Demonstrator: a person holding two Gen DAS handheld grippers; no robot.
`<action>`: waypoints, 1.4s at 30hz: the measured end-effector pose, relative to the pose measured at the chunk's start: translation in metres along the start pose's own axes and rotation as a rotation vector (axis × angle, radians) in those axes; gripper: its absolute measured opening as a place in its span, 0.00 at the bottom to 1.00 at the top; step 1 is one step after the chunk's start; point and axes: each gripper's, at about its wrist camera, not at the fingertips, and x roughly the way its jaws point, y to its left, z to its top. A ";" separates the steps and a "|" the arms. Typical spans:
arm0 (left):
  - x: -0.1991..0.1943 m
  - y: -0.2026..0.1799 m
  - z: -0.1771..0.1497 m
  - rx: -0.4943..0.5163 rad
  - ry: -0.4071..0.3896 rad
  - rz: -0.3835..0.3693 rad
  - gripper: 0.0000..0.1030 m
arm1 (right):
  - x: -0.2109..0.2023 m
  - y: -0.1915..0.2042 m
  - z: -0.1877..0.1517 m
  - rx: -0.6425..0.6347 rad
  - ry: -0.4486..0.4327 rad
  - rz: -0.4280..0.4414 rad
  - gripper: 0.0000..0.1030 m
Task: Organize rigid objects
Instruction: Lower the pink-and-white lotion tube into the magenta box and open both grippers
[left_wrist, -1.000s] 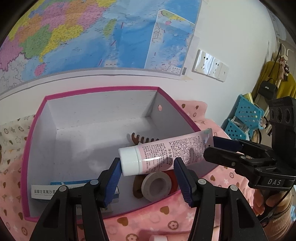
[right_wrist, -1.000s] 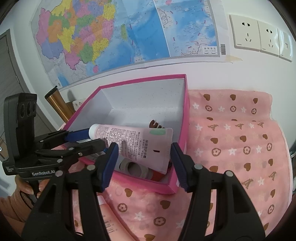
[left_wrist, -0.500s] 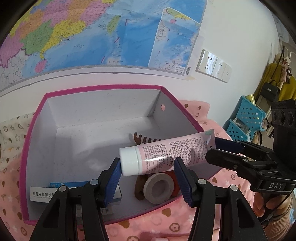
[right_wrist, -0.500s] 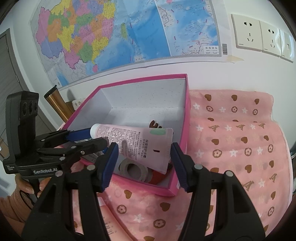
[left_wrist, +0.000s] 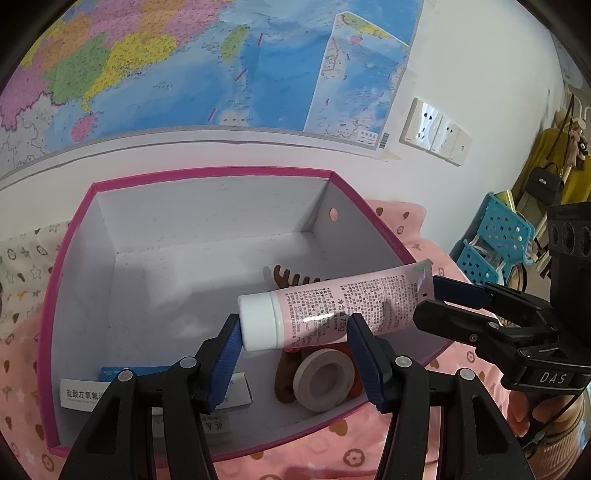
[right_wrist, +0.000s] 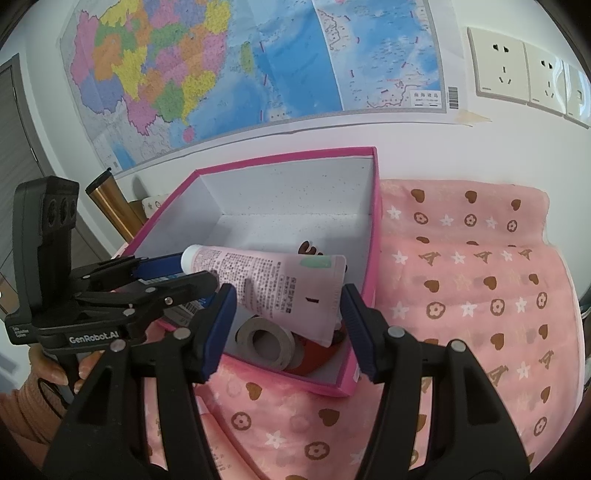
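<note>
While the pink tube (left_wrist: 343, 306) is barely budging from a second ago, hanging over the pink box's (left_wrist: 214, 173) near right corner above the tape roll (left_wrist: 323, 380), the left gripper (left_wrist: 293, 332) is still clamping its cap end and the right gripper (right_wrist: 286, 299) its crimped tail, so the drop is looking imminent.

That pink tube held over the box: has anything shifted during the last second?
Very little. The left wrist view has drifted slightly, so the pink box sits lower and more central. The pink tube is still held over the box: the left gripper stays around its cap end, the right gripper around its flat end. Nothing was grasped or let go. The tape roll, comb and small carton lie unmoved inside.
</note>
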 end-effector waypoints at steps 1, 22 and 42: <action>0.001 0.000 0.000 0.001 0.001 -0.001 0.56 | 0.000 0.000 0.000 0.001 0.000 0.000 0.59; 0.005 0.002 0.003 -0.015 0.012 0.012 0.56 | 0.004 -0.002 0.004 0.001 0.004 -0.003 0.59; 0.014 0.006 0.005 -0.029 0.034 0.017 0.56 | 0.012 -0.003 0.010 -0.014 0.011 -0.016 0.61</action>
